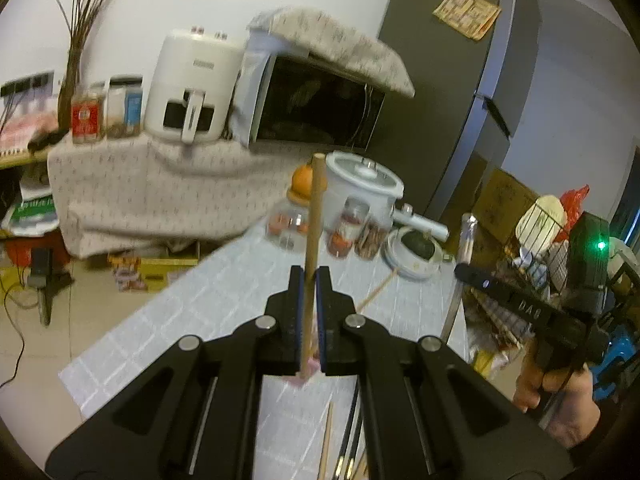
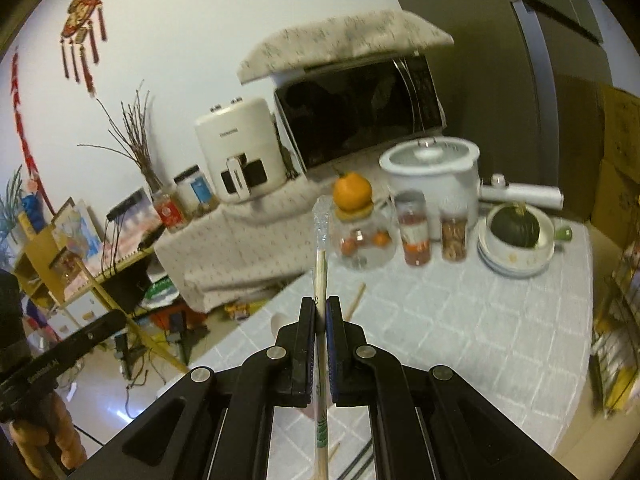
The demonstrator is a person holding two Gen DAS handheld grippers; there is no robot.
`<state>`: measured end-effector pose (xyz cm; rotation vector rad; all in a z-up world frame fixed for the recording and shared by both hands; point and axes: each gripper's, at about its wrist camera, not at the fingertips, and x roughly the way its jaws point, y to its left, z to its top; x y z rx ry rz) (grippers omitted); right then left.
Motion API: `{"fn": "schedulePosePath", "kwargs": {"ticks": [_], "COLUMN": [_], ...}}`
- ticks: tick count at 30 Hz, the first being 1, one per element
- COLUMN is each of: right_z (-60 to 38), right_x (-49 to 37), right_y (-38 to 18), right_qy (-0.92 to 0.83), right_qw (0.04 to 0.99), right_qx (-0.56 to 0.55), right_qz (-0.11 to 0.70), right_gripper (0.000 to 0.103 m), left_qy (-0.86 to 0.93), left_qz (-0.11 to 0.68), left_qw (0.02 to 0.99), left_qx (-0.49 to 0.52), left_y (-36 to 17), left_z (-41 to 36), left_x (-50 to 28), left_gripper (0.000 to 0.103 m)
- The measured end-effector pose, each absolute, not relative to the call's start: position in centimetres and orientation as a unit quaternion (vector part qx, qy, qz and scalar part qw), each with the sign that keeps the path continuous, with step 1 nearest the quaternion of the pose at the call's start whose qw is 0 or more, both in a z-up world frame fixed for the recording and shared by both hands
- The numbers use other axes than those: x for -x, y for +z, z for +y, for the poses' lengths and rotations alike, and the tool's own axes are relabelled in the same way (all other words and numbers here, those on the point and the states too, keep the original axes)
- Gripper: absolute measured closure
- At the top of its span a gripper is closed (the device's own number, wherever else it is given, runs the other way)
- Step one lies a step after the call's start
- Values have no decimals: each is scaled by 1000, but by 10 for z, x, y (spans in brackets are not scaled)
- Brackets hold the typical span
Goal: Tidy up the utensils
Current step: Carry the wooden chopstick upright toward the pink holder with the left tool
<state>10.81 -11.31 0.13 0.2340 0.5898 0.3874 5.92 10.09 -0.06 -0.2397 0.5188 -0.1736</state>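
Both chopsticks gripped, lifted off desk (image 2: 460,320).
Left hand-held gripper (image 1: 308,276) clamps plain wooden chopstick (image 1: 316,208) — right hand-held gripper (image 2: 320,308) clamps pale, seemingly wrapped chopstick (image 2: 321,264); both axes point forward, upward.

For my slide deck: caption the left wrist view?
Left gripper shut on a wooden chopstick, raised over the tiled table.

The counter (image 2: 460,320) wears a pale grey-blue cloth with a white grid. At centre, black fingers (image 1: 298,312) with blue pads clamp a tan wooden chopstick (image 1: 314,220). A dark green squash (image 2: 516,226) fills a white bowl (image 2: 520,254) at right; the orange fruit (image 2: 353,191), perhaps a tangerine, sits upper centre.
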Motion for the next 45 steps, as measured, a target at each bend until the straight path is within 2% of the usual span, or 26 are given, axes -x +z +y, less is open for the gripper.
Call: {"fn": "schedulePosePath", "kwargs": {"ticks": [6,18,25,28,32,34,36,38,45], "right_z": [-106,-94,-93,-93,-96,-99,-103,-107,-115], "right_x": [-116,-126,-131,-133,-134,-135,-136,-138,-144], "right_y": [-2,-10,-11,-13,-15,-15,-15,-17,-23], "right_qy": [193,194,193,192,191,192,190,189,180], "right_qw": [928,928,927,926,923,923,922,919,918], "right_qx": [-134,-147,-156,-158,-160,-161,-161,-160,-115], "right_qz": [289,283,282,285,291,294,297,308,335], "right_gripper": [98,98,98,98,98,98,98,98,98], "left_qy": [-90,-44,-40,-36,-49,-35,-14,6,55], "left_qz": [211,206,205,226,296,322,349,379,480], "left_qw": [968,975,974,969,944,932,918,905,850], "left_qx": [103,76,93,98,139,163,186,194,209], "left_y": [2,-34,-29,-30,-36,-39,-42,-47,-102], "left_z": [85,73,70,69,85,99,117,136,191], "left_x": [-71,-111,-119,-127,-144,-148,-152,-160,-205], "left_gripper": [96,98,99,99,99,89,60,53,52]}}
